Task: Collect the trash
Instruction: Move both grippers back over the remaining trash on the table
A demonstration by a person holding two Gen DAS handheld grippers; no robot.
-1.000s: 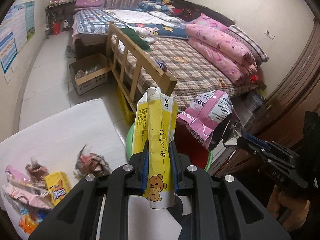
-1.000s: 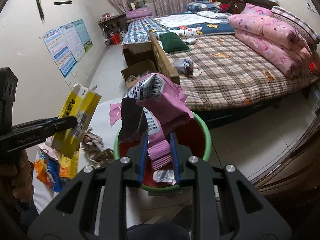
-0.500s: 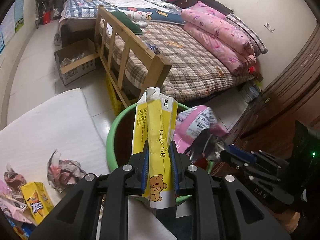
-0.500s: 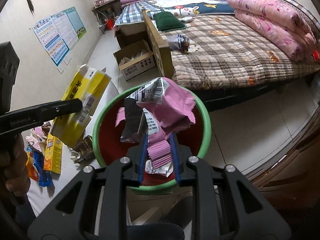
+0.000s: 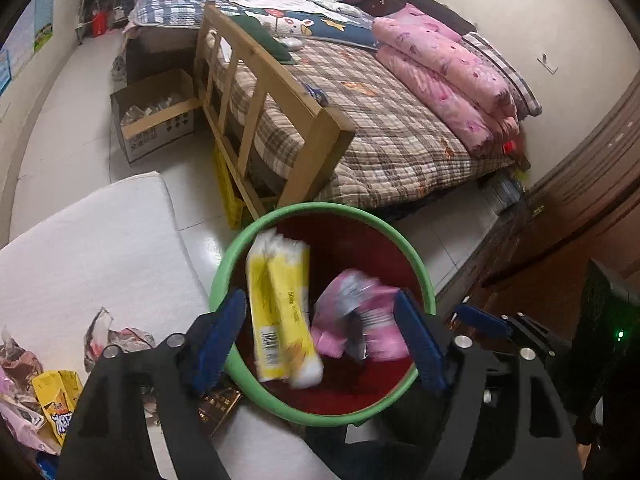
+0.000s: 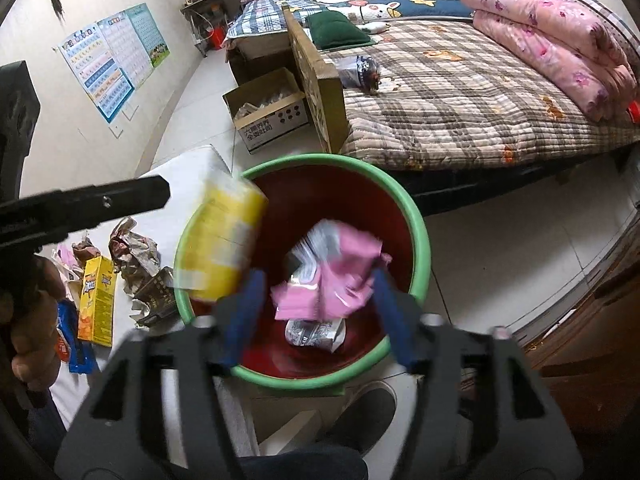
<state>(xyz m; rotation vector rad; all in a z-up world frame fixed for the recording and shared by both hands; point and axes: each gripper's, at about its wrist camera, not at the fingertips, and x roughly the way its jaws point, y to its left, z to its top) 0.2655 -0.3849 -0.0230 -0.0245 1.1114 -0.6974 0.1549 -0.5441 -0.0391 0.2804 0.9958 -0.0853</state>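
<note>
A red bin with a green rim [image 5: 404, 240] [image 6: 420, 236] stands beside the white table. My left gripper [image 5: 320, 344] is open above it; a yellow box [image 5: 280, 312] [image 6: 224, 240] is blurred, falling into the bin. My right gripper [image 6: 316, 312] is open over the bin; a pink wrapper [image 5: 360, 324] [image 6: 332, 272] is blurred, dropping inside. More trash lies on the table: crumpled paper [image 5: 116, 336] [image 6: 132, 252], a yellow snack box [image 5: 58, 404] [image 6: 96, 300] and a blue packet [image 6: 70, 340].
A white table [image 5: 88, 248] is at the left. A wooden bed frame [image 5: 264, 96] and bed with pink quilts [image 5: 444, 64] lie beyond the bin. A cardboard box [image 5: 156, 120] sits on the floor. A dark wooden cabinet [image 5: 580, 216] is at the right.
Both grippers moved over the bin and opened. The yellow box left the left gripper and the pink wrapper left the right gripper; both are falling into the bin.
</note>
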